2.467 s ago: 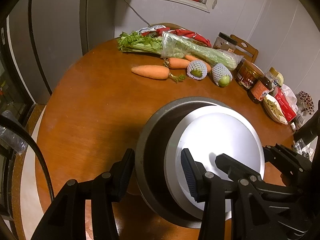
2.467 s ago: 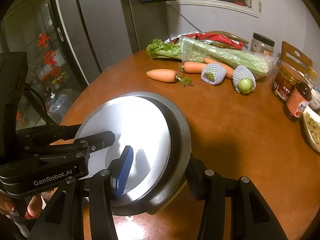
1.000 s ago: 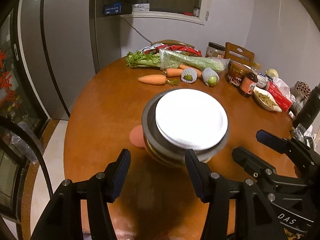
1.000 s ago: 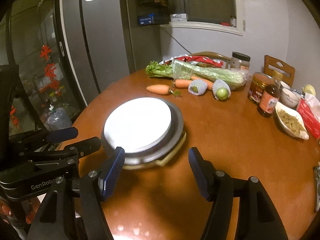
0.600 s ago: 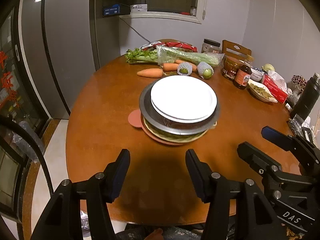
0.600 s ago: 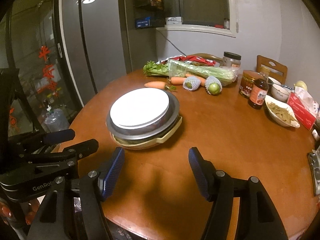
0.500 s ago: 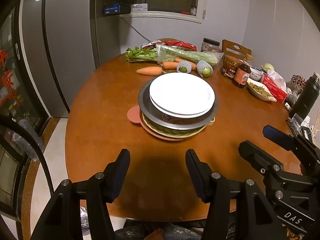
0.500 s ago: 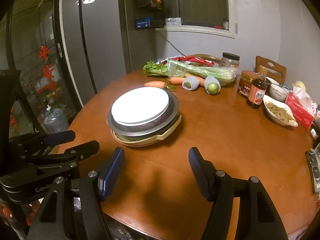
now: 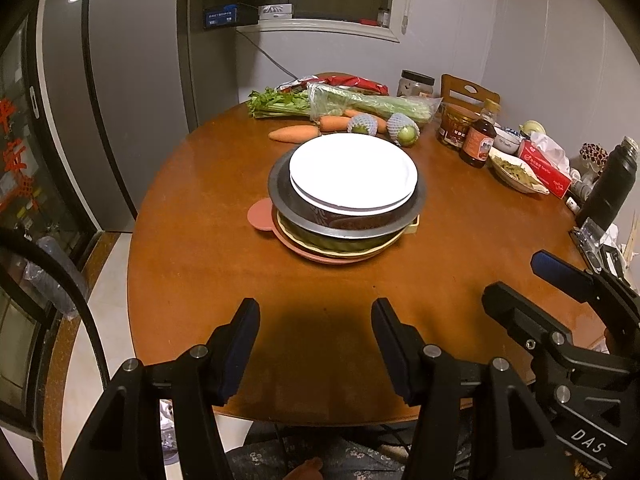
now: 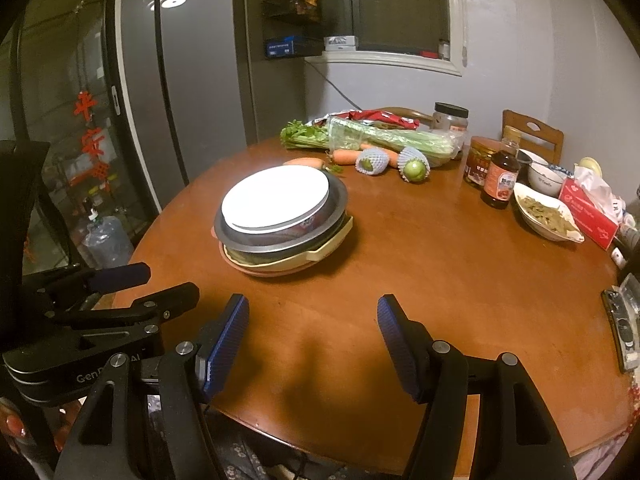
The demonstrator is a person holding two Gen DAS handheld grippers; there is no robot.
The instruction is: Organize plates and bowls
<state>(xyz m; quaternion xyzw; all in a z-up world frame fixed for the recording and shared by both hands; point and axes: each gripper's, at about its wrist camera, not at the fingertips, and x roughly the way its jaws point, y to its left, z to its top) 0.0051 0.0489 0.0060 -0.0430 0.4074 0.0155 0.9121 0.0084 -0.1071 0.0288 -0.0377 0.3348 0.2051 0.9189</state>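
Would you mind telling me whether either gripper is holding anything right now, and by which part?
Nothing is held: the left gripper and right gripper are both open and empty, short of the plate stack.

A white plate (image 9: pixel 352 172) sat level atop stacked bowls (image 9: pixel 344 228), well ahead of both empty, parted claws.

I'm seeing bare table (image 9: pixel 224 264) lying ahead of both grippers; the dish stack (image 9: pixel 346 196) is blocking farther ahead, vegetables (image 10: pixel 384 140) behind it, jars (image 10: pixel 486 162) crowding the right.
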